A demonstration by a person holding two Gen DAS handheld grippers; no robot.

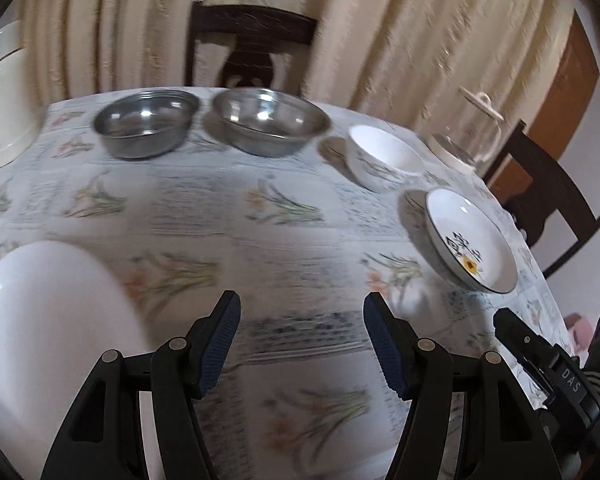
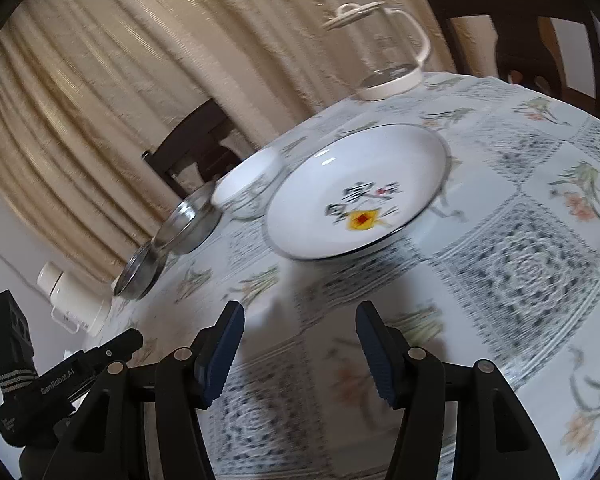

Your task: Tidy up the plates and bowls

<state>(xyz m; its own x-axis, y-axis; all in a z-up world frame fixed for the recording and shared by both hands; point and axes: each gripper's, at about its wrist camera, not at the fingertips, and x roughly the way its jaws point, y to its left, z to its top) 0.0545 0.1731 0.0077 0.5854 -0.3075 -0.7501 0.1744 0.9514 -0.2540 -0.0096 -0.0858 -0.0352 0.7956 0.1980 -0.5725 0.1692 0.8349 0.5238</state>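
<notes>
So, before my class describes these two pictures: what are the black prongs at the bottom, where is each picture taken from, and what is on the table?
The prongs are hand-held grippers: a person carries one in each hand, with a camera on each looking forward along its two fingers. One picture is from the left gripper, the other from the right gripper. Both are open and hold nothing. On the patterned tablecloth stand two steel bowls, a small white bowl, a white plate with a yellow flower, a glass jug with a white lid, and a white flask. A large white dish sits near the left gripper; it is too blurred to name exactly.
</notes>
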